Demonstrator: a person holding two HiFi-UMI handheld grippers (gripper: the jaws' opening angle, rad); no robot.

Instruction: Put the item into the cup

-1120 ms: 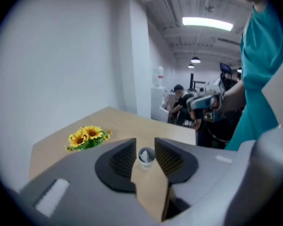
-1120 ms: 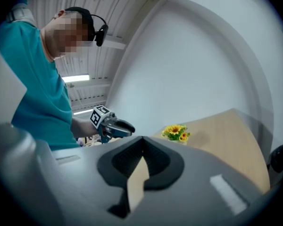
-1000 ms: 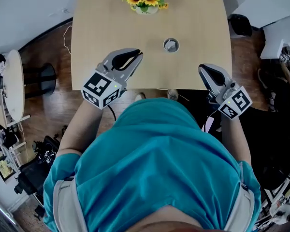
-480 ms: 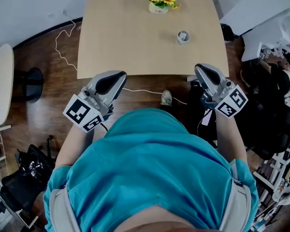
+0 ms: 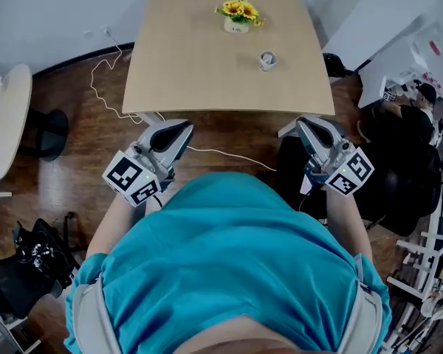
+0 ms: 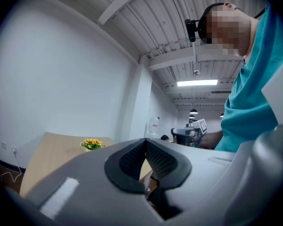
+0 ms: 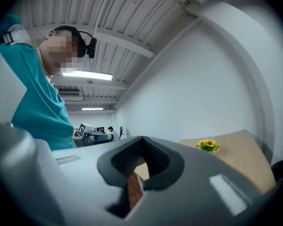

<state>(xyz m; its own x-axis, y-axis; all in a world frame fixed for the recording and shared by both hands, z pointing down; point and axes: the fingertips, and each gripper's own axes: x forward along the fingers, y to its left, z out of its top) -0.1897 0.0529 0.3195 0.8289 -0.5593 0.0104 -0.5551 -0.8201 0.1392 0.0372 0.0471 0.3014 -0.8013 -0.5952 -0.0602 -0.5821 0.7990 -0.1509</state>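
Note:
A small white cup (image 5: 266,60) stands on the light wooden table (image 5: 192,72), right of centre; what is inside it is too small to tell. Both grippers hover over the wooden floor, short of the table's near edge and far from the cup. My left gripper (image 5: 183,127) has its jaws together with nothing between them, as the left gripper view (image 6: 145,142) also shows. My right gripper (image 5: 304,124) is likewise shut and empty, its pads (image 7: 132,157) meeting at the tip. No loose item shows on the table.
A pot of yellow sunflowers (image 5: 237,17) sits at the table's far side. A white cable (image 5: 107,94) trails over the floor at the left. A round white table (image 5: 6,124) stands far left; dark chairs and bags (image 5: 399,168) crowd the right.
The person has stepped back from the table, which now looks smaller and farther. Both grippers came back off the table's edge and now hang over the floor.

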